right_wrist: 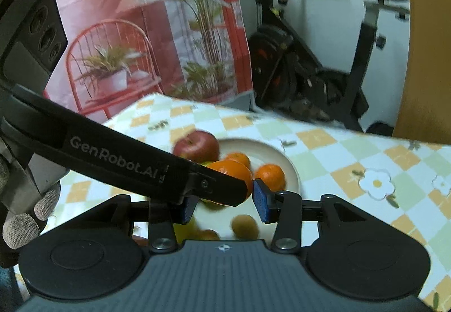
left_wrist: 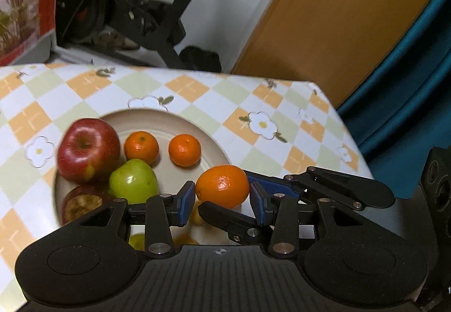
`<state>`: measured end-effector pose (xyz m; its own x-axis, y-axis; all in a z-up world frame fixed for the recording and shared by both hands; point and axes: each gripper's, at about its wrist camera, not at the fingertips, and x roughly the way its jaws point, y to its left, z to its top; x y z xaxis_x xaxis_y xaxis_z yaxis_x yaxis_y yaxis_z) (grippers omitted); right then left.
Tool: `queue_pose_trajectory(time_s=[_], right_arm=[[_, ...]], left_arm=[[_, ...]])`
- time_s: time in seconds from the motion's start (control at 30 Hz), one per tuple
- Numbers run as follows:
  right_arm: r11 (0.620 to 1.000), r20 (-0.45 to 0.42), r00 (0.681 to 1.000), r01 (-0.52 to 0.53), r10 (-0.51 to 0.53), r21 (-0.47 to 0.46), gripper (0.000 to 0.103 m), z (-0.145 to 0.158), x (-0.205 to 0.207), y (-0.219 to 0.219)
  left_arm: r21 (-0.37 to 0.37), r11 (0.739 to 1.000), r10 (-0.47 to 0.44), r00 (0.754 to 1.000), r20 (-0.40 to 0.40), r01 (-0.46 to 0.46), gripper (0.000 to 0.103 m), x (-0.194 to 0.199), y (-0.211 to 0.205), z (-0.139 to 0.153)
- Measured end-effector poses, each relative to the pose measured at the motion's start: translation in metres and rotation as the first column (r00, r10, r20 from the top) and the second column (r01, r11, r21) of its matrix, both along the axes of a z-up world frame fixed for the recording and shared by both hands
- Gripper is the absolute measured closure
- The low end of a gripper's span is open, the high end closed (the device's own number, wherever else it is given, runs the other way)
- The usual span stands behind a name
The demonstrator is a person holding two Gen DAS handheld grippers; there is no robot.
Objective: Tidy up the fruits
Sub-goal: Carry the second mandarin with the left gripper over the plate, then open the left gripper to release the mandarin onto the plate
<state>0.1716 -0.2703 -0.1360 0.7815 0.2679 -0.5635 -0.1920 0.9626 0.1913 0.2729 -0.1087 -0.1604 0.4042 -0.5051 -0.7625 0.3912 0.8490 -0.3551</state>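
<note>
A large orange (left_wrist: 222,185) sits between the blue pads of my left gripper (left_wrist: 222,199), which is shut on it above the beige plate (left_wrist: 166,120). My right gripper (right_wrist: 222,203) is close alongside, its jaws spread around the same orange (right_wrist: 235,171) and the left finger; whether its pads touch is unclear. On the plate lie a red apple (left_wrist: 88,149), a green apple (left_wrist: 133,181), two small tangerines (left_wrist: 141,147) (left_wrist: 184,149) and another red apple (left_wrist: 81,200) partly hidden by the gripper.
The plate rests on a checkered flower-print tablecloth (left_wrist: 253,115). The table's far edge and right corner are close. Behind stand an exercise bike (right_wrist: 324,72), a brown board (left_wrist: 338,16) and a printed backdrop (right_wrist: 141,30).
</note>
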Motion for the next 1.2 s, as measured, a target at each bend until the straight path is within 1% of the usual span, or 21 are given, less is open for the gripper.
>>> queue_pose_trajectory(time_s=[0.2, 0.4, 0.5, 0.6, 0.67, 0.77, 0.93, 1.03, 1.13, 1.2], right_arm=[[1.0, -0.083, 0.996, 0.022, -0.021, 0.004, 0.058, -0.022, 0.024, -0.02], [1.0, -0.128, 0.992, -0.009, 0.008, -0.004, 0.058, -0.031, 0.042, -0.022], [1.0, -0.14, 0.99, -0.015, 0.013, -0.016, 0.058, -0.033, 0.05, -0.02], [1.0, -0.152, 0.988, -0.016, 0.013, -0.02, 0.058, -0.036, 0.055, -0.018], [1.0, -0.154, 0.988, -0.011, 0.006, -0.029, 0.058, -0.037, 0.059, -0.018], [1.0, -0.149, 0.989, 0.004, -0.006, -0.016, 0.06, -0.037, 0.065, -0.018], [1.0, -0.131, 0.991, 0.012, -0.015, -0.02, 0.062, -0.038, 0.079, -0.012], [1.0, -0.124, 0.992, 0.01, -0.014, -0.03, 0.064, -0.039, 0.083, -0.007], [0.999, -0.116, 0.993, 0.017, -0.022, -0.043, 0.064, -0.038, 0.084, -0.004], [0.999, -0.094, 0.995, 0.023, -0.027, -0.038, 0.063, -0.033, 0.079, -0.004]], left_arm=[[0.01, 1.0, -0.005, 0.999, -0.044, 0.006, 0.058, 0.023, -0.01, -0.024], [0.009, 1.0, 0.003, 0.998, -0.058, -0.002, 0.058, 0.037, -0.003, -0.034], [0.016, 1.0, 0.003, 0.999, -0.038, -0.003, 0.058, 0.038, 0.0, -0.032], [-0.011, 1.0, 0.011, 0.999, -0.033, -0.011, 0.058, 0.038, 0.006, -0.027], [-0.009, 1.0, 0.019, 1.0, -0.012, -0.019, 0.058, 0.037, 0.01, -0.021], [0.004, 1.0, 0.03, 0.999, 0.031, -0.03, 0.058, 0.036, 0.015, -0.011], [0.018, 0.998, 0.059, 0.995, 0.078, -0.06, 0.058, 0.039, 0.023, 0.004], [0.028, 0.997, 0.073, 0.993, 0.089, -0.076, 0.058, 0.039, 0.024, 0.007], [0.039, 0.996, 0.078, 0.992, 0.1, -0.083, 0.058, 0.036, 0.025, 0.01], [0.043, 0.995, 0.082, 0.99, 0.111, -0.088, 0.058, 0.033, 0.026, 0.013]])
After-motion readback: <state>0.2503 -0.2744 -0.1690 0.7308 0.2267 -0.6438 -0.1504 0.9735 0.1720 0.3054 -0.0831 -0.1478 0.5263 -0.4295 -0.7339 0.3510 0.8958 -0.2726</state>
